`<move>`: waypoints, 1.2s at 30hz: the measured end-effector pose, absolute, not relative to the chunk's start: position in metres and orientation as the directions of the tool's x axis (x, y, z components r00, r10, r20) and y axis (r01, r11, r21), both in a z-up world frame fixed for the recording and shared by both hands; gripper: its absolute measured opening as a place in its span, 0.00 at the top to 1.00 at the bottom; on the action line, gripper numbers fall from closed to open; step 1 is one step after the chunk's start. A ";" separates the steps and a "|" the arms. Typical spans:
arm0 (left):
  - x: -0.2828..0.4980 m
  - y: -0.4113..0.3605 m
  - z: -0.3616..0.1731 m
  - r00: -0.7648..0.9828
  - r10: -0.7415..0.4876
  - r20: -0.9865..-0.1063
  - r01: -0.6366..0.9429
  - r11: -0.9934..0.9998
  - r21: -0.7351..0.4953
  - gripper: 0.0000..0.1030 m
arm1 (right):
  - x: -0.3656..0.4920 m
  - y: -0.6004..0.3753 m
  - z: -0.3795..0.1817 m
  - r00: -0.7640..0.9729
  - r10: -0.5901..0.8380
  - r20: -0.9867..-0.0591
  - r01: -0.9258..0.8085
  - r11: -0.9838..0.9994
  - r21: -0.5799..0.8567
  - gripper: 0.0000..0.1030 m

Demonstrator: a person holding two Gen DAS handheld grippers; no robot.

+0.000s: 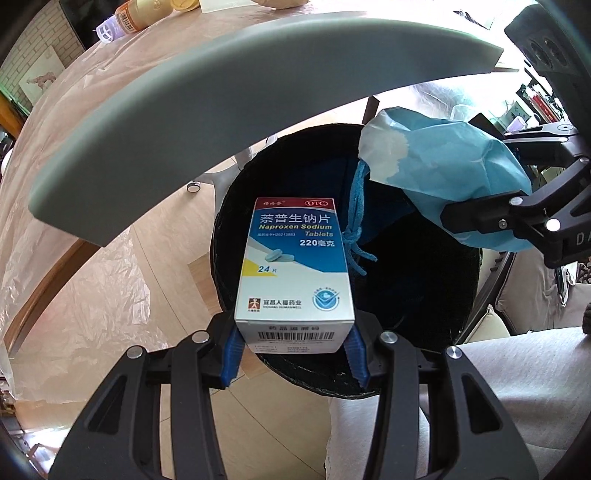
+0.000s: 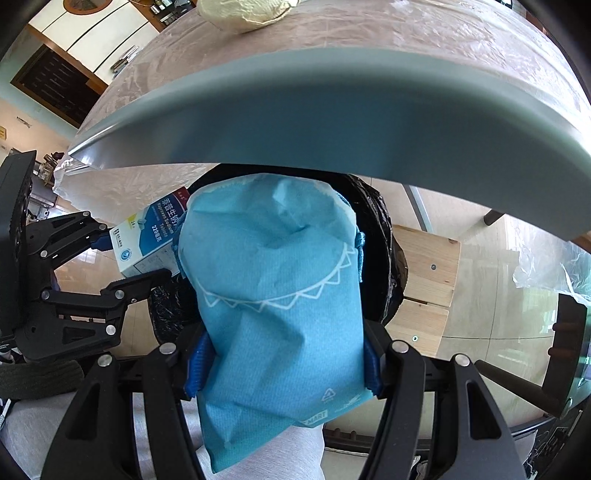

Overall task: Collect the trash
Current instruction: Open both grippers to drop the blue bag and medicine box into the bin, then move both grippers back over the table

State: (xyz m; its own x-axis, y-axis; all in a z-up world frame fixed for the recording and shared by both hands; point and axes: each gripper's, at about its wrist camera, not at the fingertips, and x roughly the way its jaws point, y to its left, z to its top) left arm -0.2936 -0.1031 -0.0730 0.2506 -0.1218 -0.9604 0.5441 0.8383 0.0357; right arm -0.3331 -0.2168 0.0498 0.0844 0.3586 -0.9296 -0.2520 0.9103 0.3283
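Left wrist view: left gripper (image 1: 293, 347) fingers clamp a medicine box (image 1: 295, 269) over the black-lined bin (image 1: 436, 295); right gripper (image 2: 282, 363) fingers clamp a blue pouch (image 2: 277, 295) above it. Neither is dropped yet; both releases remain, and bottles (image 1: 129, 16) wait on the far bench (image 1: 122, 74).

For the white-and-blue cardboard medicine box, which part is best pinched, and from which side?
Pinch the white-and-blue cardboard medicine box across its two narrow side faces near the barcode end, coming from that end. Those faces are flat and parallel; the left gripper grips it this way above the black-lined bin.
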 end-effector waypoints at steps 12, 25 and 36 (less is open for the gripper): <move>-0.292 -0.102 -0.061 0.250 -0.218 -0.943 0.546 0.836 -0.048 0.26 | -0.335 -0.231 0.051 0.095 0.407 -0.908 -0.203 0.901 0.382 0.22; -0.313 -0.076 0.000 0.330 -0.286 -0.900 0.530 0.845 -0.075 0.20 | -0.361 -0.282 0.135 0.259 0.406 -0.877 -0.169 0.912 0.372 0.17; -0.256 -0.114 0.072 0.570 -0.290 -0.769 0.480 0.877 0.025 0.05 | -0.248 -0.328 0.200 0.482 0.383 -0.788 0.089 0.873 0.479 0.05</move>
State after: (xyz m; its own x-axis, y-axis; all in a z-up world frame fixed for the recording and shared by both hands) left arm -0.2558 -0.1135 0.0717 0.5703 -0.2899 -0.7686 0.4796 0.8771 0.0250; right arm -0.2482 -0.3284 0.2001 0.4821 0.3830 -0.7880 0.0891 0.8733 0.4790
